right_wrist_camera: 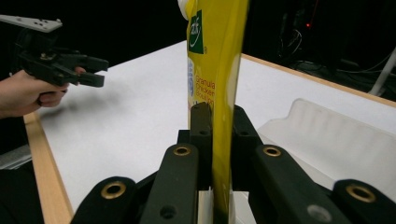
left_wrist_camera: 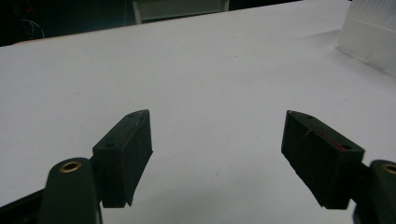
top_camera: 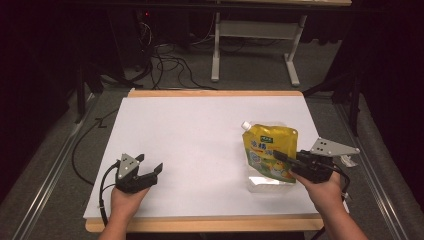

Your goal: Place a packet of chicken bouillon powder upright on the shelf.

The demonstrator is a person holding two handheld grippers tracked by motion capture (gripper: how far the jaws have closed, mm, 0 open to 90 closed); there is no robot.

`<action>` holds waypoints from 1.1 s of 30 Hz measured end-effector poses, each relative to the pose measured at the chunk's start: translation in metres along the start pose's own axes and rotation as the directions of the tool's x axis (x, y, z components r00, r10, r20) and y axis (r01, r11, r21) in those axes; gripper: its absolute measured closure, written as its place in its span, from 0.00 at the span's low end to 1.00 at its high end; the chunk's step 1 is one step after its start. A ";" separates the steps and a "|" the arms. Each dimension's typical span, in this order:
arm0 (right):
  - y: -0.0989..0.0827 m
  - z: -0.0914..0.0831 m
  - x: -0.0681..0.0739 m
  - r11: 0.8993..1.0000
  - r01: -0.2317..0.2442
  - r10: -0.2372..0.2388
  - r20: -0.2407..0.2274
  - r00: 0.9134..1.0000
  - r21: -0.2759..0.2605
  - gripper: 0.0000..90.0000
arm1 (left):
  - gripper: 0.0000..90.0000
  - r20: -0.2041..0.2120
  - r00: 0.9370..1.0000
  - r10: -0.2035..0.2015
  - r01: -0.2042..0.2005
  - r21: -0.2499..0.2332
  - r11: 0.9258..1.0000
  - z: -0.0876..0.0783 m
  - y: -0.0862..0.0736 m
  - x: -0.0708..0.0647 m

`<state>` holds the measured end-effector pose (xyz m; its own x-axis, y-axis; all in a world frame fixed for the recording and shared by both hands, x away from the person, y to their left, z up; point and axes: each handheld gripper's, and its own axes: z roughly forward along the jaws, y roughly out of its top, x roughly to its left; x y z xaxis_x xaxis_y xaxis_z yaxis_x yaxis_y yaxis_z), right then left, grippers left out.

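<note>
The yellow plastic spouted pouch [top_camera: 269,151] is held upright over the clear plastic tray [top_camera: 264,185] at the right of the white table [top_camera: 190,145], clamped by the right gripper [top_camera: 283,161], while the left gripper [top_camera: 149,167] rests low with jaws apart and empty.

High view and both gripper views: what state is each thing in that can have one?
Yellow pouch: upright, white cap on, clamped at its edge.
Right gripper: shut on the pouch.
Left gripper: open, nothing between the jaws.
Clear plastic container: on the table beside the pouch, looks empty.
</note>
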<state>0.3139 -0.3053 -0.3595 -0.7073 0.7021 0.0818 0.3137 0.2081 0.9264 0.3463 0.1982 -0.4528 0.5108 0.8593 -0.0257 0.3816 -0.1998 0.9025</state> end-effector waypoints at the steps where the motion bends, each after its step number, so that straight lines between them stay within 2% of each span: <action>1: -0.002 0.001 -0.001 1.000 -0.003 0.003 0.001 1.000 0.004 0.94 | 0.28 0.000 1.000 0.000 0.000 -0.001 1.000 0.000 0.000 0.000; 14: -0.017 0.011 -0.006 1.000 -0.013 0.013 0.002 1.000 0.007 0.94 | 0.28 -0.002 1.000 -0.001 0.001 -0.002 1.000 0.000 0.000 0.000; 19: -0.021 0.012 -0.008 1.000 -0.011 0.011 -0.002 1.000 0.002 0.94 | 0.28 -0.002 1.000 -0.002 0.002 -0.003 1.000 0.000 0.000 0.001; 29: -0.028 0.012 -0.007 1.000 -0.010 0.010 0.007 1.000 0.025 0.93 | 0.28 0.002 1.000 -0.002 0.002 -0.005 1.000 -0.001 0.000 0.000; 33: -0.032 0.010 -0.007 0.999 -0.024 0.024 0.009 1.000 0.028 0.93 | 0.28 0.005 1.000 0.001 -0.001 -0.002 1.000 -0.001 0.000 0.000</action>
<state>0.3147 -0.3097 -0.3938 -0.6938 0.7132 0.1002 0.3478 0.2100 0.9137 0.3455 0.1982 -0.4523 0.5147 0.8569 -0.0267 0.3794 -0.1997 0.9034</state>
